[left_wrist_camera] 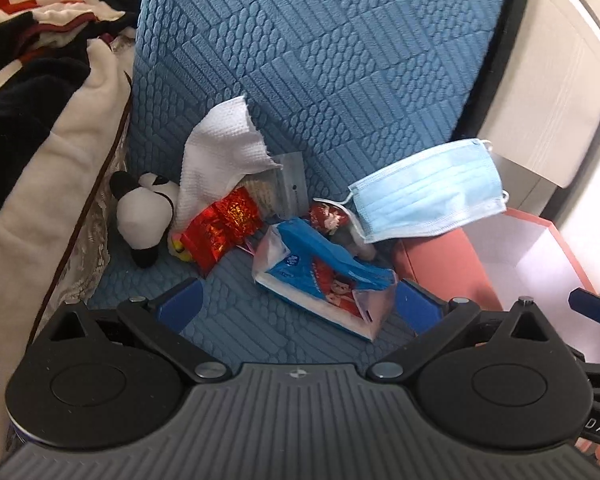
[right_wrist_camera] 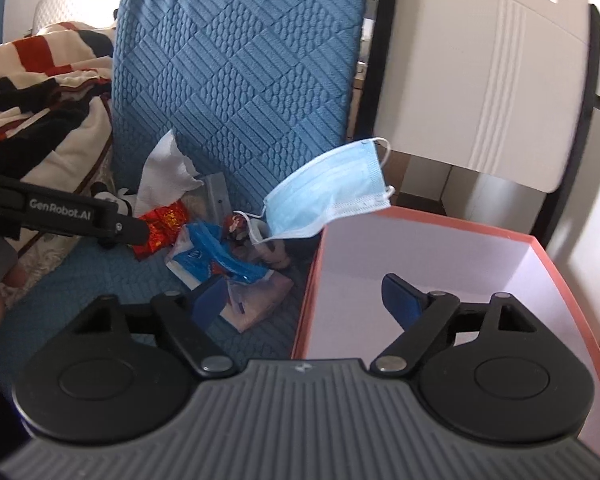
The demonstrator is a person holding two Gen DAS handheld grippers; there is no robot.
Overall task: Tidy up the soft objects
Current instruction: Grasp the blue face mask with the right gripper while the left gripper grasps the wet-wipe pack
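- My left gripper (left_wrist_camera: 296,304) is wide open, holding nothing, above the tissue pack (left_wrist_camera: 320,296).
- My right gripper (right_wrist_camera: 304,300) is open wide over the box (right_wrist_camera: 420,248) edge.
- The blue mask (left_wrist_camera: 428,200) leans on the box.

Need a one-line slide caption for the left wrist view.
Open left gripper approaches a tissue pack on the blue cushion, beside a toy panda, face mask and box.

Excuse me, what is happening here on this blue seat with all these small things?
A person holds a gripper in each hand above a pile of soft items on the blue cushion. The left gripper and right gripper are both open and hold nothing. The tissue pack, panda toy and face mask lie outside the box.
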